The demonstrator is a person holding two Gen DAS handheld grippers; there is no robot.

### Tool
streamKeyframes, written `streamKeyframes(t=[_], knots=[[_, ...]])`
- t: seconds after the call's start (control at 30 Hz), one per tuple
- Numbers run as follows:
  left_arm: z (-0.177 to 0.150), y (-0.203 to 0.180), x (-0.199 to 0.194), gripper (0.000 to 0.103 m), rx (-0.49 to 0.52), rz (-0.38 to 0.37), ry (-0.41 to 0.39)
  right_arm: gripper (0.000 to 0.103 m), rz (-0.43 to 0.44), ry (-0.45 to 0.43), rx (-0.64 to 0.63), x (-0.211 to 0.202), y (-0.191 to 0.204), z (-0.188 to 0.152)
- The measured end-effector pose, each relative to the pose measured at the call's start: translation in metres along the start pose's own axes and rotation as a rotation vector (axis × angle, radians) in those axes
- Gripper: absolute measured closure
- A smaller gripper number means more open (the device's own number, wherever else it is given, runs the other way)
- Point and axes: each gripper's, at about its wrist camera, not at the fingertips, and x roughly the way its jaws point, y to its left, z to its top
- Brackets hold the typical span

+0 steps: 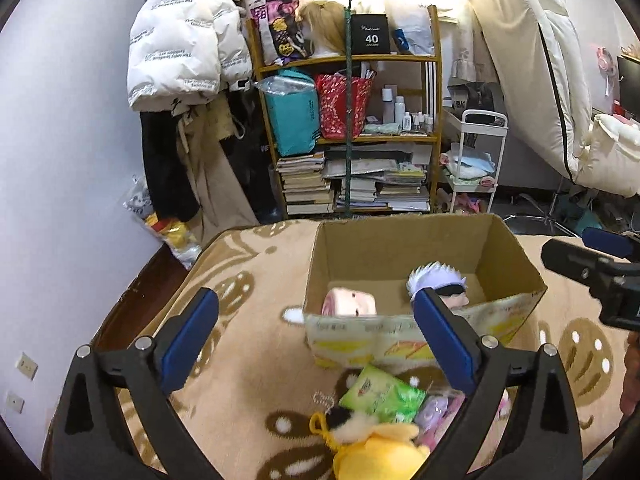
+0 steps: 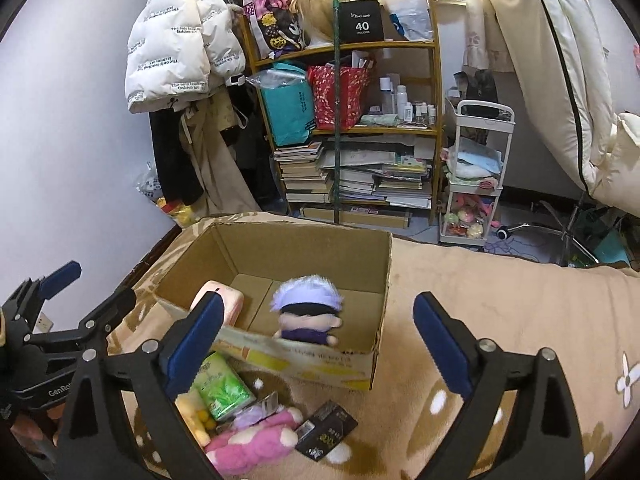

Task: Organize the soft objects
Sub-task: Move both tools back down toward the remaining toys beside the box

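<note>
An open cardboard box (image 1: pixel 400 248) (image 2: pixel 304 252) stands on the patterned blanket. Inside it lie a white-haired plush doll (image 1: pixel 438 284) (image 2: pixel 308 312) and a pink plush (image 1: pixel 348 302) (image 2: pixel 218 300). In front of the box lie a yellow plush (image 1: pixel 380 452) (image 2: pixel 194 416), a green tissue pack (image 1: pixel 382 396) (image 2: pixel 224 388), a pink fluffy plush (image 2: pixel 256 436) (image 1: pixel 434 420) and a black packet (image 2: pixel 326 430). My left gripper (image 1: pixel 316 344) is open and empty above the yellow plush. My right gripper (image 2: pixel 316 344) is open and empty, in front of the box.
A wooden shelf (image 2: pixel 348 120) with books, bags and bottles stands behind the bed. A white cart (image 2: pixel 474 176) is to its right. Coats (image 1: pixel 180 40) hang at the left. The bed edge falls away at the left (image 1: pixel 132 300).
</note>
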Motion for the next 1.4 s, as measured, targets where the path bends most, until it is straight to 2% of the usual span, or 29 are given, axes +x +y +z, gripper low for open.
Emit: streamKeyframes(t=[0.3,0.47,0.8,1.4], knots=[[-0.015,0.006,-0.026,0.006,-0.021,-0.002,0.042,0.003,0.003,0.021,0.015,-0.02,0.006,-0.015],[-0.027,0.003,-0.038,0.006,0.008,0.022,0.061,0.003,0.005,0.032,0.032,-0.031,0.005,-0.025],[-0.044,-0.004,-0.051,0.006,0.048,0.016,0.12,0.003,-0.003,0.065,0.065,-0.042,0.005,-0.043],[-0.055,-0.007,-0.029,0.006,0.05,-0.015,0.21,0.003,-0.005,0.118,0.075,-0.025,0.006,-0.048]])
